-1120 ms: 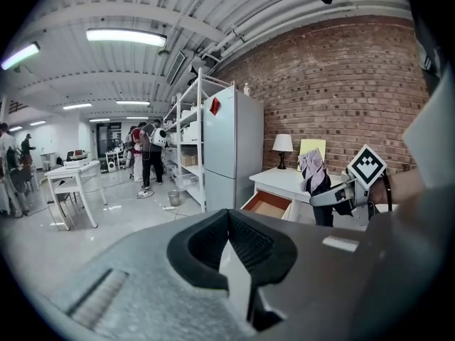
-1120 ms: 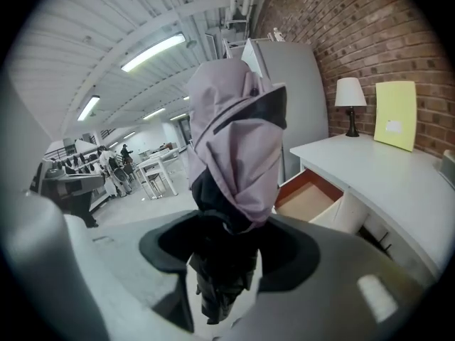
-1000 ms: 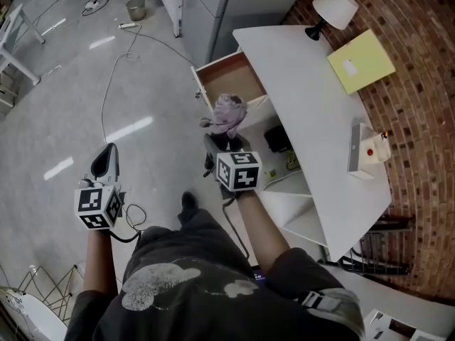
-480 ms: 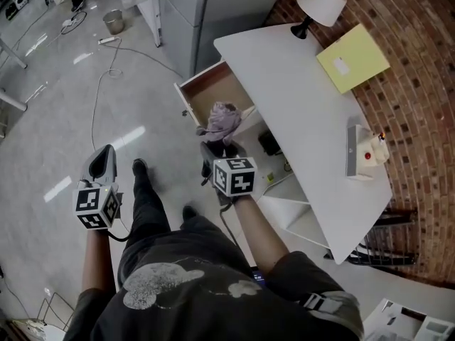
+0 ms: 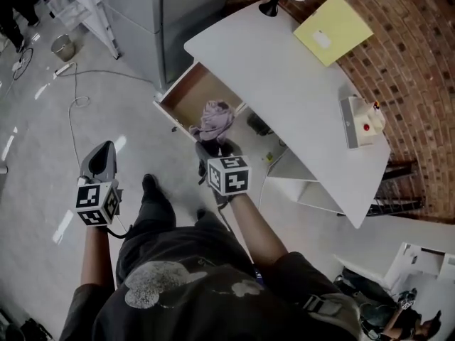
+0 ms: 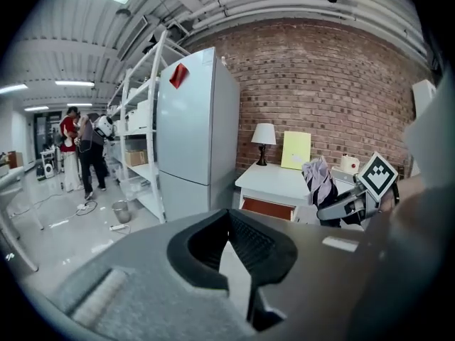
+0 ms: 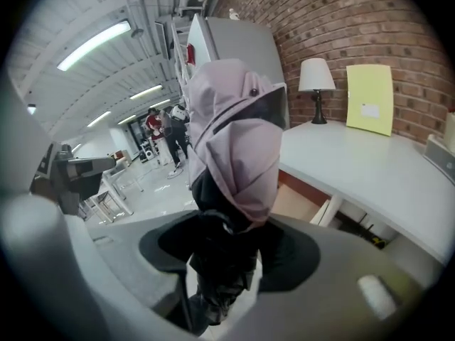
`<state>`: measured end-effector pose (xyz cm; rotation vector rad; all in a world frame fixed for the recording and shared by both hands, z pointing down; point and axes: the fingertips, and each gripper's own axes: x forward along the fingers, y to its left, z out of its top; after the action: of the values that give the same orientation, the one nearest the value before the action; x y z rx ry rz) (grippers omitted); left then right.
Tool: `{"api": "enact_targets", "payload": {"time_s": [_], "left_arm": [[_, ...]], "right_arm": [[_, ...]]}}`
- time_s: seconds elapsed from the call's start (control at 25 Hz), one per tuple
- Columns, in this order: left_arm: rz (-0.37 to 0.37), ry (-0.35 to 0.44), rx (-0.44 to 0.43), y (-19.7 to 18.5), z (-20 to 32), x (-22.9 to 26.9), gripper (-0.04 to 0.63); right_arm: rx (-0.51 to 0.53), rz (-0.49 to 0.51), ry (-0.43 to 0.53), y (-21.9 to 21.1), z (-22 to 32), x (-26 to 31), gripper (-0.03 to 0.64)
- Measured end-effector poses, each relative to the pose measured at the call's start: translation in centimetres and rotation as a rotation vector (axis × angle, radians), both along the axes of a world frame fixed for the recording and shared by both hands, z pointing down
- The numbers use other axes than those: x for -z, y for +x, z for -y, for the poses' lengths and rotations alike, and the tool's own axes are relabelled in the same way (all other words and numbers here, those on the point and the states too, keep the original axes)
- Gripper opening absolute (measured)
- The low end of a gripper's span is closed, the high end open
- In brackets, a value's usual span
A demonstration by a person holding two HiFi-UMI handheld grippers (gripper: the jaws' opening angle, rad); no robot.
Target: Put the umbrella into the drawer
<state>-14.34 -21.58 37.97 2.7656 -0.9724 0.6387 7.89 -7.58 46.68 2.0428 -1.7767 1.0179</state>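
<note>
Compared with a second before, the right claw (image 5: pixel 213 148) had carried the umbrella (image 5: pixel 215 119) nearer the open drawer (image 5: pixel 186 94) under the white worktop (image 5: pixel 284 69), forearm stretched forward. It was clamped on the folded umbrella's black lower part, with mauve fabric bunched upright above. The left claw (image 5: pixel 106 148) was held out over the floor (image 5: pixel 57 148), tips together and empty.

Bright ceiling strip lights (image 7: pixel 92 45), glare on floor (image 5: pixel 43 162), fisheye views dark-cornered, foreground soft.

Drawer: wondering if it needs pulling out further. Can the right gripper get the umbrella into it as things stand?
Probably yes. The drawer stands pulled out, its wooden bottom bare, and the umbrella in the right gripper is close by it with nothing between.
</note>
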Motion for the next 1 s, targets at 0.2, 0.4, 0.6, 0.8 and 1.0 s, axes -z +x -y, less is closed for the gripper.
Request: {"api": "enact_targets", "payload": {"time_s": [0.2, 0.4, 0.6, 0.8, 1.0], "left_arm": [[0.039, -0.073, -0.168, 2.4, 6.7, -1.7, 0.011], [0.038, -0.056, -0.289, 4.8, 11.3, -3.0, 0.009], [0.038, -0.074, -0.374, 8.1, 12.8, -5.6, 0.011], [0.057, -0.096, -0.388, 10.7, 13.3, -8.1, 0.009], [0.1, -0.131, -0.357, 12.2, 14.2, -10.7, 0.011]], "right_arm": [[-0.128, -0.011, -0.04, -0.1, 4.0, -0.7, 0.245], [-0.177, -0.056, -0.096, -0.4, 6.3, -2.1, 0.245], [-0.197, -0.108, -0.162, 1.0, 7.0, -4.0, 0.245], [-0.13, -0.153, -0.223, 3.0, 7.9, -6.7, 0.245], [-0.048, -0.174, -0.275, 5.3, 10.1, -11.2, 0.245]]}}
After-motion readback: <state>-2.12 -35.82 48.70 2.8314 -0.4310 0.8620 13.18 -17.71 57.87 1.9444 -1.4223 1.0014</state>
